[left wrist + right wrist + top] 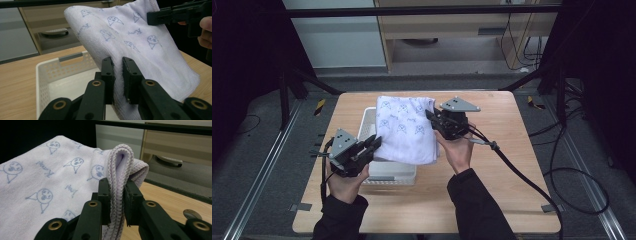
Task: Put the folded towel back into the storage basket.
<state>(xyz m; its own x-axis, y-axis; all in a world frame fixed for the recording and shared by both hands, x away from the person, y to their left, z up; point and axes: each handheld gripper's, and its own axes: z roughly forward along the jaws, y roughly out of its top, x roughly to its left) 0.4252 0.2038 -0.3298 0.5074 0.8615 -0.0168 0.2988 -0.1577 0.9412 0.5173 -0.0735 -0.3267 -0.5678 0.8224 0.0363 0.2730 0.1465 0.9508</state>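
Two tongs, left tongs (373, 144) and right tongs (432, 118), pinch one towel (404, 130) over one basket (390, 171).

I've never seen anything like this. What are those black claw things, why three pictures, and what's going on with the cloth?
A person at a wooden table holds a hand-operated gripper in each hand. The high view looks down from above; the other two come from cameras riding on each gripper, looking along its black jaws. On the table stands a white basket. Above it hangs a folded white towel printed with small blue faces. The left gripper pinches its near edge, and the right gripper pinches a folded corner on the far side, so the towel is held up between them.
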